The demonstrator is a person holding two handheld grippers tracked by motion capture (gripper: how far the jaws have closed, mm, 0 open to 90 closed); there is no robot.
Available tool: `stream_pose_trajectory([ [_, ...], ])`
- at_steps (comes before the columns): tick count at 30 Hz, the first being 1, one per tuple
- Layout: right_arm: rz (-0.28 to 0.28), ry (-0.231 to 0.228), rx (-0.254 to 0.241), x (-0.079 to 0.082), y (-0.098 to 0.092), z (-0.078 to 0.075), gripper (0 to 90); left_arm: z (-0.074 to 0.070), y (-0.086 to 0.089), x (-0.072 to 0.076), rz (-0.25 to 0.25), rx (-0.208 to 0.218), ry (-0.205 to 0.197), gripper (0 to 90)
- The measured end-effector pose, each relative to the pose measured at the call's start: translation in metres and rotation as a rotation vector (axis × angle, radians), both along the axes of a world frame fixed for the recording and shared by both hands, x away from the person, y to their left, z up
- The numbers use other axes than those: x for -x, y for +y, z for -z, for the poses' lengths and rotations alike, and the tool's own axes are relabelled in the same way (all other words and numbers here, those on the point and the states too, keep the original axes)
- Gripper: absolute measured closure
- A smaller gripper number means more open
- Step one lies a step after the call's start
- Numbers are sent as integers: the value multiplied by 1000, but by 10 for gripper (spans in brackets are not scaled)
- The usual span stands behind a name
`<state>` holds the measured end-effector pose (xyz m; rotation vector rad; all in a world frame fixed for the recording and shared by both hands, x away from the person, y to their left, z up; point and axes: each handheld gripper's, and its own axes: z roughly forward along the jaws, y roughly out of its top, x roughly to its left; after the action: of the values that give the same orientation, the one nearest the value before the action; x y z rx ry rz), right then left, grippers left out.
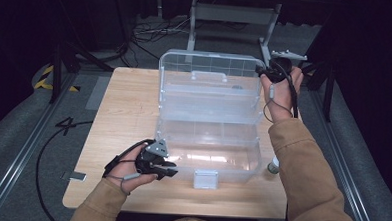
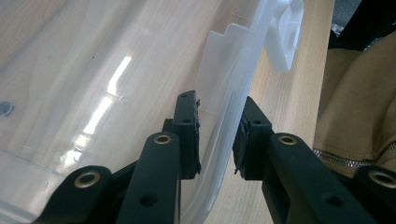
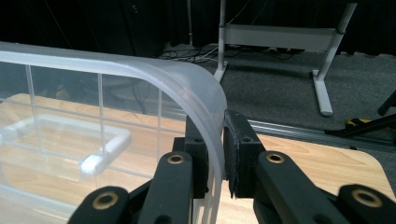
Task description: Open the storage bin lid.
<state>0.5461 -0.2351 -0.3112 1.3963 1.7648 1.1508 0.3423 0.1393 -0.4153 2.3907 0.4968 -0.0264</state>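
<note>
Clear plastic box (image 1: 207, 141) sitting mid-tabletop (image 1: 124, 112), long axis running left to right, lid (image 1: 210, 81) standing upright at the back. Left tongs (image 2: 217, 135) straddling its front wall, slightly spread. Right tongs (image 3: 215, 154) pinching the lid's upper right corner. Holding nothing visible inside.

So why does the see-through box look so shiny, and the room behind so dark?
High view: white glare streaks on the clear storage box's bottom; surroundings nearly black. Left gripper view: the same streaks on the floor of the box, jaws slightly soft. Right gripper view: the lid edge glows pale against dark floor.
</note>
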Motion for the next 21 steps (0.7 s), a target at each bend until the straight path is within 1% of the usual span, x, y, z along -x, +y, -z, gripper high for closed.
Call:
stream_pose_trajectory([
  [5,-8,2,-19,-7,-3,5,811,0,0,-1,-1,2,13,741],
  [16,-10,-12,-16,-14,-2,13,811,-1,0,-1,1,1,23,743],
  [21,-14,-16,-25,-18,-4,17,809,-1,0,-1,-3,0,27,742],
])
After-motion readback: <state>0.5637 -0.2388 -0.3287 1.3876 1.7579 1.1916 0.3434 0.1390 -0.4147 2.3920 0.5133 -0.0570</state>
